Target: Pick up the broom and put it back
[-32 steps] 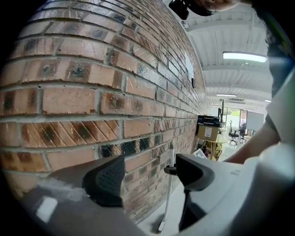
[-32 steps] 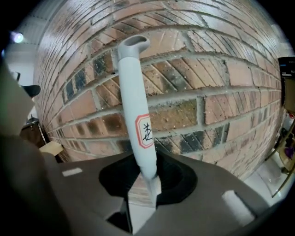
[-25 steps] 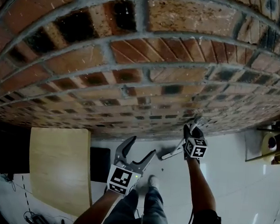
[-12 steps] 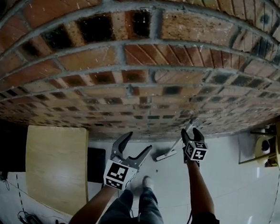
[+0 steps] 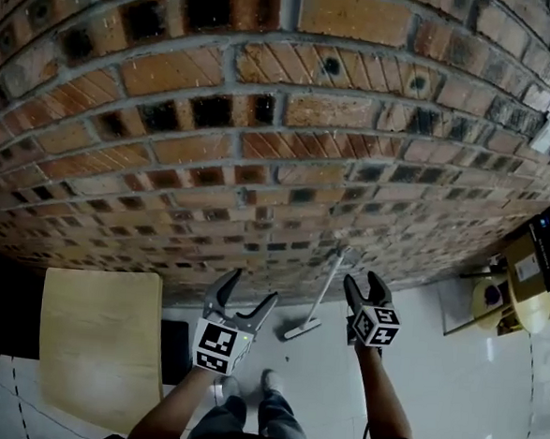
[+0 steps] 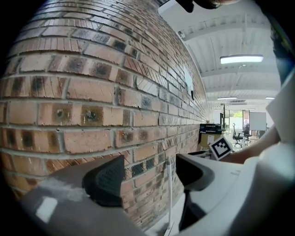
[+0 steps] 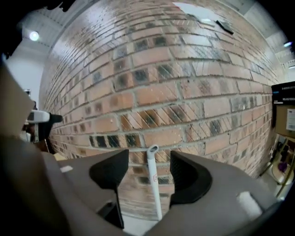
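Jaws of the right gripper (image 5: 364,284) stand apart, having just been opening, and nothing is pressed between their pads. Ahead of that gripper, seen through the gap in the right gripper view, the broom (image 5: 318,292) leans against the brick wall (image 5: 261,147). The top of its white handle rests on the bricks and its head sits on the pale floor (image 5: 432,384) below. In the head view the broom stands just to the left of the right gripper, clear of its fingertips, between it and the left gripper (image 5: 251,289). The left gripper's jaws gape wide too, holding nothing. Its own view shows the handle beyond its tips, toward the right side of the gap, with the wall close in front. Both grippers point at the wall. Left of the left gripper stands a light wooden board (image 5: 97,342), with a black panel (image 5: 177,346) beside it. Well off to the right of the right gripper sit yellow things (image 5: 523,292).
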`<action>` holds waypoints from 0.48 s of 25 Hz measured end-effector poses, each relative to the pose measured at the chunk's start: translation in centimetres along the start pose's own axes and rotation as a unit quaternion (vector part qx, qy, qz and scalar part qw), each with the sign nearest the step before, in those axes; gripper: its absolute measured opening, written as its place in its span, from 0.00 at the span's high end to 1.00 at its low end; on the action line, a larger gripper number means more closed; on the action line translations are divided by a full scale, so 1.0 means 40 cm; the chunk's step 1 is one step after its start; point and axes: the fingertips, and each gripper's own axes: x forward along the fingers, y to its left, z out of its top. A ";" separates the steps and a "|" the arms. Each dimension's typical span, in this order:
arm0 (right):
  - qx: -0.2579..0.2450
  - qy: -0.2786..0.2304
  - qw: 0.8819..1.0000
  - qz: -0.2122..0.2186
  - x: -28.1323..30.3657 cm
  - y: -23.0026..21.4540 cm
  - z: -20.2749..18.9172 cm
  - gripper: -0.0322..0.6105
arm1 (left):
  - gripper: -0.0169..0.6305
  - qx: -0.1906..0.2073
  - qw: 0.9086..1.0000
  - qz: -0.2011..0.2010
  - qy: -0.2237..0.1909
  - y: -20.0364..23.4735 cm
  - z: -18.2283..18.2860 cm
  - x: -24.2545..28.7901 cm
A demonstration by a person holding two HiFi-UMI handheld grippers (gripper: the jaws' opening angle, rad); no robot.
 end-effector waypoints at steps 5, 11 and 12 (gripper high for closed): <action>-0.009 -0.049 0.999 0.012 -0.132 0.120 0.104 0.52 | 0.43 -0.007 0.999 0.019 -0.027 0.003 0.070 -0.078; -0.069 -0.095 0.992 0.043 -0.234 0.310 0.215 0.49 | 0.43 -0.007 0.996 0.069 -0.062 0.049 0.133 -0.192; -0.072 -0.105 0.991 0.044 -0.249 0.337 0.231 0.49 | 0.43 -0.008 0.994 0.081 -0.068 0.060 0.139 -0.215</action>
